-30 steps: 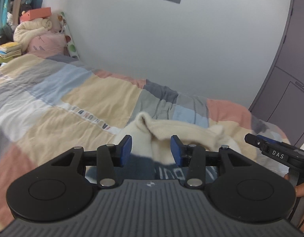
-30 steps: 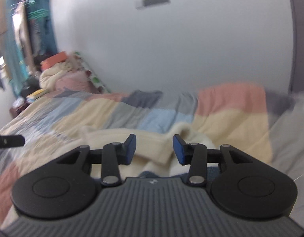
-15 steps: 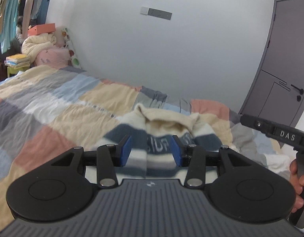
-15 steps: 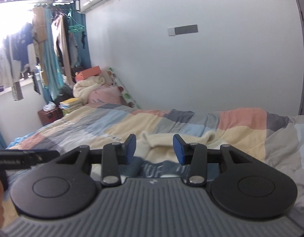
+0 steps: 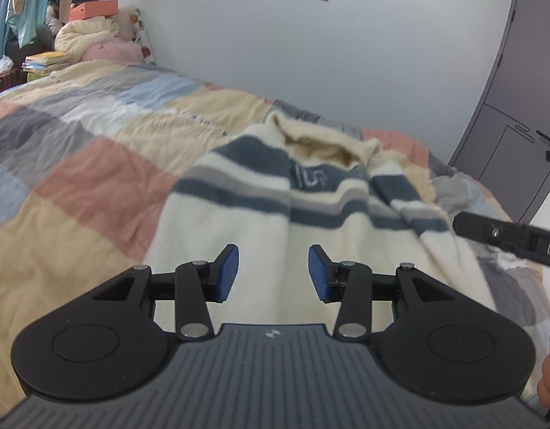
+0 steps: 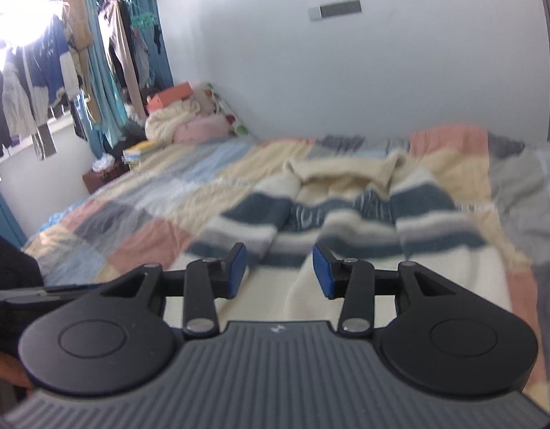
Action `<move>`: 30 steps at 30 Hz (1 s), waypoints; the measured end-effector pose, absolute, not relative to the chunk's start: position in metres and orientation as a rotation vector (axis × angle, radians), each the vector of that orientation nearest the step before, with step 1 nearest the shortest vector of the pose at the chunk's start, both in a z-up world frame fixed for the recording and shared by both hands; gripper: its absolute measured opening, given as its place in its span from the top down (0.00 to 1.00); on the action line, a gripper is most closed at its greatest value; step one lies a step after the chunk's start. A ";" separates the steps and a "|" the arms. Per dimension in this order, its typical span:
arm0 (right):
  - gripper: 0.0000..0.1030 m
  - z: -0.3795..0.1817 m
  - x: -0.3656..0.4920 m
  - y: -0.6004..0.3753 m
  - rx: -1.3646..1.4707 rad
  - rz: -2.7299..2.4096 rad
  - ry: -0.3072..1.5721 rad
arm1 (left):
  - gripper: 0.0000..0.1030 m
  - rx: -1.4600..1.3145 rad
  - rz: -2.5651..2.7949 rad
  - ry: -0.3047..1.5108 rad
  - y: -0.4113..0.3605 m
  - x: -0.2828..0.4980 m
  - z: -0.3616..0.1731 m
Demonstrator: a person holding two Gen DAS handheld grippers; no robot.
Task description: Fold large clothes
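Note:
A cream hooded sweater with dark blue and grey stripes lies spread on the patchwork bedcover, its hood toward the wall. My left gripper hovers over the sweater's plain cream lower part, jaws apart with nothing between the blue pads. In the right wrist view the same sweater lies ahead, and my right gripper also stands open and empty above its lower part. The right gripper's black body pokes in at the right edge of the left wrist view.
A pile of bedding with an orange box sits at the bed's far left end. Hanging clothes line the window side. A grey door stands to the right. A white wall runs behind the bed.
Both grippers have pulled back from the hood end toward the near side of the bed. More of the striped sweater now shows ahead of them. Neither jaw opening has changed.

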State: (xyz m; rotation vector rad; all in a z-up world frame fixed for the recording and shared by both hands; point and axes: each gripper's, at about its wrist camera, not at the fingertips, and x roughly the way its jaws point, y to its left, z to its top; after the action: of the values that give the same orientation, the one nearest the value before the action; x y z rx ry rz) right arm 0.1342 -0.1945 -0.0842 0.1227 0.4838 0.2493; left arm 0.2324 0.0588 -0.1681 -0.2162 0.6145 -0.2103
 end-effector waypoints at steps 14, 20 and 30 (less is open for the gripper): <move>0.57 -0.147 0.154 -0.192 0.143 0.162 0.612 | 0.52 -0.024 -0.224 0.661 0.026 0.234 -0.212; 0.57 -0.159 0.171 -0.198 0.184 0.152 0.667 | 0.52 0.081 -0.106 0.703 0.016 0.248 -0.233; 0.58 -0.168 0.176 -0.193 0.165 0.165 0.717 | 0.91 -0.032 -0.044 0.640 0.041 0.257 -0.226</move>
State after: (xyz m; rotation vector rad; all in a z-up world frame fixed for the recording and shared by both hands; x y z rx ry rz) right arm 0.1762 -0.1927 -0.1676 0.1653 0.7171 0.1653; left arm 0.2565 0.0406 -0.2257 -0.0318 0.6398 -0.0439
